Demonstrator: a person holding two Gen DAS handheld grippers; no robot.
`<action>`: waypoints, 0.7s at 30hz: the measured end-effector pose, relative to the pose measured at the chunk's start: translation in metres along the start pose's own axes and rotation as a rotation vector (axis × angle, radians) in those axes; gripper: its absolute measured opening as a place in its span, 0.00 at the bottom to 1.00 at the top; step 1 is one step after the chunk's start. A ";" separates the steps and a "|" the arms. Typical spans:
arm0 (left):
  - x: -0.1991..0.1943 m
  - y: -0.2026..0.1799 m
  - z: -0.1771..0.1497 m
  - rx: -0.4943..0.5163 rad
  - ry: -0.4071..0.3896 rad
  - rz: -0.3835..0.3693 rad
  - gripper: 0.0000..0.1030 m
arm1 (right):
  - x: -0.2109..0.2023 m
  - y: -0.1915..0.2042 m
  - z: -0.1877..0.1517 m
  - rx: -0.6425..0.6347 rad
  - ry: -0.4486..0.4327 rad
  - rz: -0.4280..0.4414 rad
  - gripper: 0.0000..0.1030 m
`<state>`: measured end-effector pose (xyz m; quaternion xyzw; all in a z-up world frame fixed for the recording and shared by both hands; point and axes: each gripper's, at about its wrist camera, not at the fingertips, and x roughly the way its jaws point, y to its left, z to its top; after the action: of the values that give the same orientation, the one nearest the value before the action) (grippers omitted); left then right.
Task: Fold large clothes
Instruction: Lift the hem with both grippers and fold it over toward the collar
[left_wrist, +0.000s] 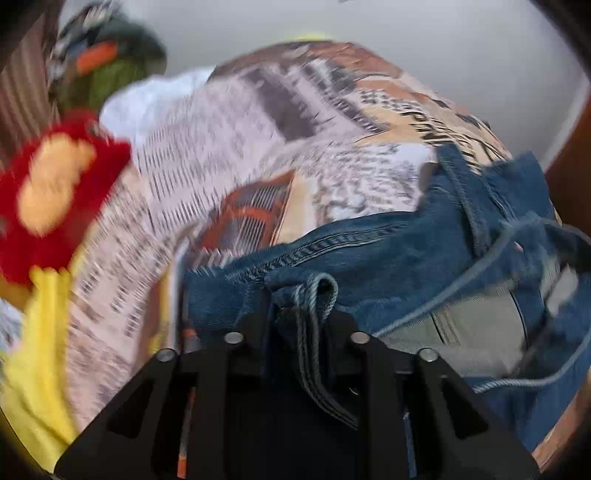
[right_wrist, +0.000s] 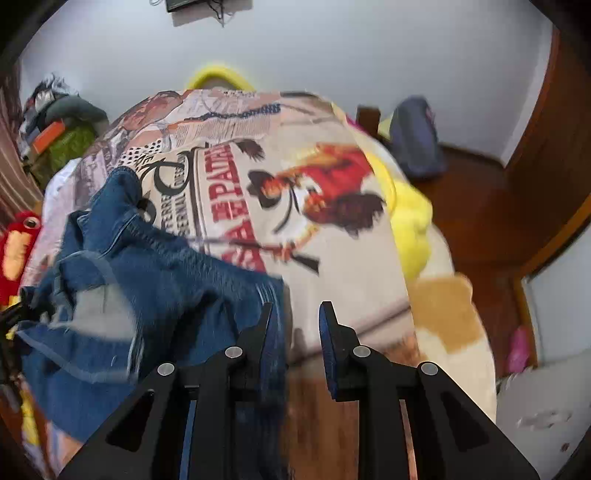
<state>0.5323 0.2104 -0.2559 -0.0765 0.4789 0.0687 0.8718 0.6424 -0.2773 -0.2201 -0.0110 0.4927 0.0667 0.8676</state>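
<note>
Blue denim jeans (left_wrist: 369, 258) lie bunched on a bed covered with a printed blanket (left_wrist: 221, 166). My left gripper (left_wrist: 301, 306) is shut on the jeans at a belt loop on the waistband, with denim pinched between the jaws. In the right wrist view the jeans (right_wrist: 147, 266) hang crumpled at the left, grey pocket lining showing. My right gripper (right_wrist: 295, 321) is open; the jeans' edge lies against its left finger (right_wrist: 264, 325), and the right finger is bare over the blanket (right_wrist: 332, 240).
A red and yellow plush toy (left_wrist: 48, 192) sits at the bed's left. A pile of clothes (right_wrist: 59, 125) is at the far left. Yellow fabric (right_wrist: 410, 214) and a grey backpack (right_wrist: 415, 136) lie at the right, over wooden floor (right_wrist: 480, 214).
</note>
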 end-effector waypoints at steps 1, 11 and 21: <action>-0.009 -0.002 0.000 0.019 -0.008 0.008 0.31 | -0.005 -0.005 -0.004 0.009 0.005 0.028 0.18; -0.100 0.021 0.002 -0.034 -0.147 0.000 0.87 | -0.052 0.026 -0.035 -0.067 -0.050 0.139 0.18; -0.050 -0.004 -0.049 0.115 0.086 -0.014 0.87 | -0.031 0.098 -0.056 -0.191 0.065 0.245 0.18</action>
<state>0.4656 0.1939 -0.2392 -0.0327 0.5183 0.0318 0.8540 0.5663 -0.1879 -0.2177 -0.0352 0.5097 0.2182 0.8314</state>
